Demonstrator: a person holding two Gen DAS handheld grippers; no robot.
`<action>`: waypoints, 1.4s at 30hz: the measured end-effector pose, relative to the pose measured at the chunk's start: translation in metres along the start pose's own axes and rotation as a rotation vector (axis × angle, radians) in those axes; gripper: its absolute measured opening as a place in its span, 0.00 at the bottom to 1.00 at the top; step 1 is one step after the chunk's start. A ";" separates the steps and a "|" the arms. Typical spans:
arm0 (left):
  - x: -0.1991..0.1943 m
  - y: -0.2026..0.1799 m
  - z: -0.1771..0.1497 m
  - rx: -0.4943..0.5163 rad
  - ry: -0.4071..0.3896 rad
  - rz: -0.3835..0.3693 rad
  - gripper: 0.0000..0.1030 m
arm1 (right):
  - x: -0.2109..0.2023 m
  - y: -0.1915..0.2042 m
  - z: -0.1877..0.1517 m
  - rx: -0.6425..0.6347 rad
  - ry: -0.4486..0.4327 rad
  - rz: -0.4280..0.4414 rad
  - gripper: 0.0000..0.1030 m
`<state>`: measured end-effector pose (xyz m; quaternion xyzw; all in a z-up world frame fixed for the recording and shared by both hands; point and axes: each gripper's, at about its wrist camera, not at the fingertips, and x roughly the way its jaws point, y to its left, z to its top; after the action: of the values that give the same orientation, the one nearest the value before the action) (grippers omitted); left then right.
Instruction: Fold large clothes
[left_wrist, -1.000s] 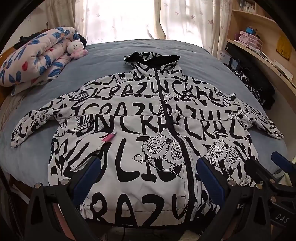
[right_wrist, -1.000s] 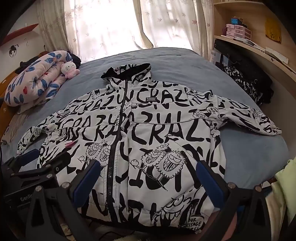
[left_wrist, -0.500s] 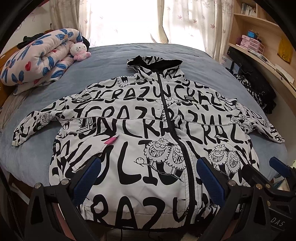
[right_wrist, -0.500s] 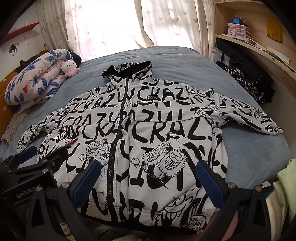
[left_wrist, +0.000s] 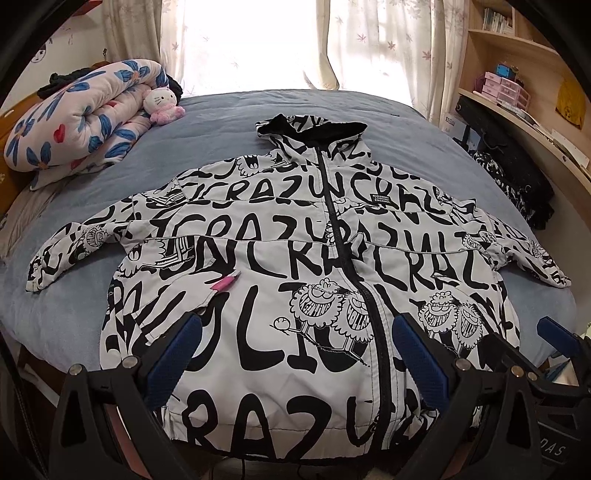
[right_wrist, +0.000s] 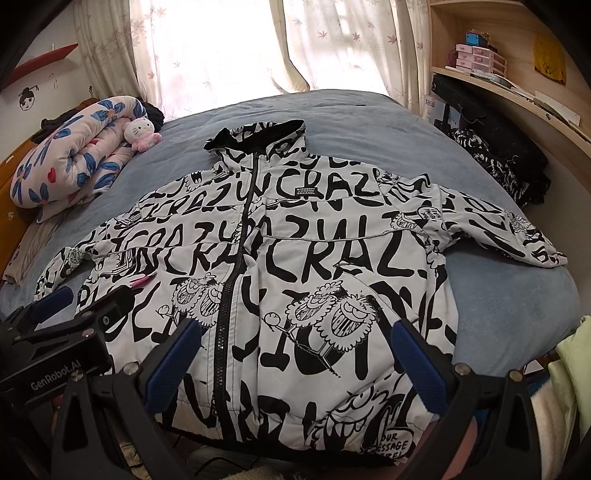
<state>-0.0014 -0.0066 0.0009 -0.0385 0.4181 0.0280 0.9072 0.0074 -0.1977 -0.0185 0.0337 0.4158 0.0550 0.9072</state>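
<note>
I am holding my left gripper (left_wrist: 295, 354) and right gripper (right_wrist: 295, 354) over the hem, both jaws gaping apart, empty. The jacket (left_wrist: 306, 266) is lying zipped and spread flat on the bed (left_wrist: 207, 147). Its slick fabric is risking slipping or bunching if I am pinching only one layer.

My left gripper (left_wrist: 295, 354): black plastic frame, two angular arms, blue textured pads (left_wrist: 173, 358) on the inner faces, silver round screws at the joints. My right gripper (right_wrist: 295, 354): same build, black frame, blue pads (right_wrist: 417, 365), silver screws. In the right wrist view the left unit's black body carries white "GenRobot.AI" lettering. In the left wrist view the right unit's body has white letters "DAS", partly cut off. Thin black cable below each frame.
</note>
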 end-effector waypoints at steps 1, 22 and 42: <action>0.000 0.000 0.000 0.003 0.003 0.000 0.99 | 0.000 0.000 0.000 0.001 0.000 0.001 1.00; 0.017 -0.008 -0.002 0.022 0.054 0.012 0.99 | 0.013 -0.002 -0.001 0.005 0.028 0.012 1.00; 0.019 -0.013 0.019 0.031 0.029 0.043 0.99 | 0.018 -0.007 0.016 0.003 0.019 0.010 1.00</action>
<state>0.0265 -0.0173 -0.0004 -0.0156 0.4324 0.0402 0.9006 0.0320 -0.2029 -0.0223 0.0365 0.4244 0.0591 0.9028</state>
